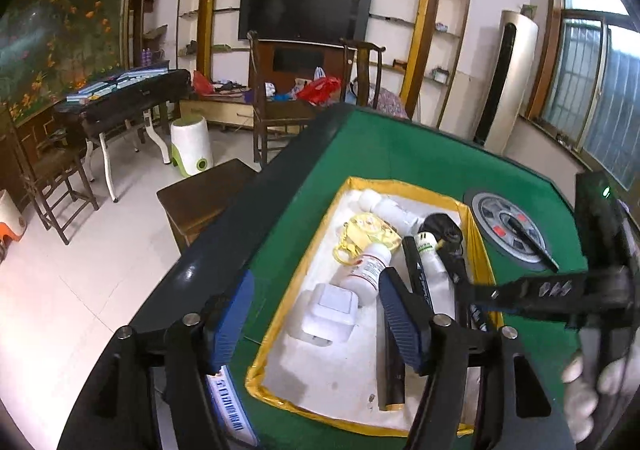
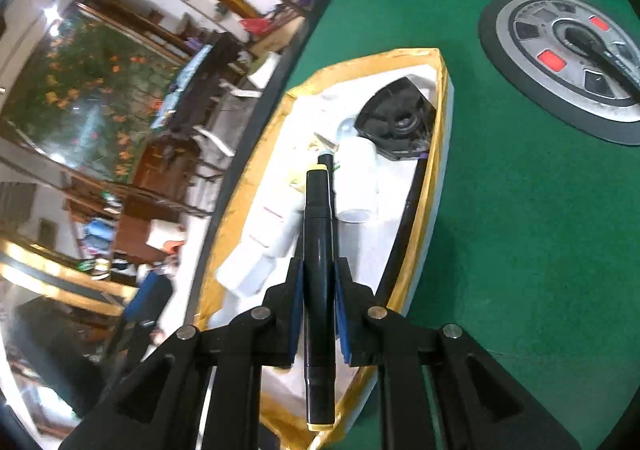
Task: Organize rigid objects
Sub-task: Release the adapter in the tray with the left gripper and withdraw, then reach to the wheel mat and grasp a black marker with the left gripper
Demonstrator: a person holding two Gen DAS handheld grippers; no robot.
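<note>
A white box with a yellow rim (image 1: 404,186) (image 2: 434,178) sits on the green table (image 1: 384,146). It holds a white pill bottle (image 1: 366,270), a white square adapter (image 1: 330,314), a yellow gadget (image 1: 370,232), white tubes (image 1: 390,208), a black round item (image 2: 394,118) and black pens. My right gripper (image 2: 318,278) is shut on a black marker with yellow ends (image 2: 318,246), held over the box. It also shows in the left wrist view (image 1: 544,290) at the right. My left gripper (image 1: 310,314) is open and empty over the box's near left edge.
A round grey dial with red buttons (image 1: 510,230) (image 2: 568,62) is set in the table right of the box, a black pen lying across it. A brown stool (image 1: 204,198) stands beside the table's left edge. Chairs and a TV wall lie beyond.
</note>
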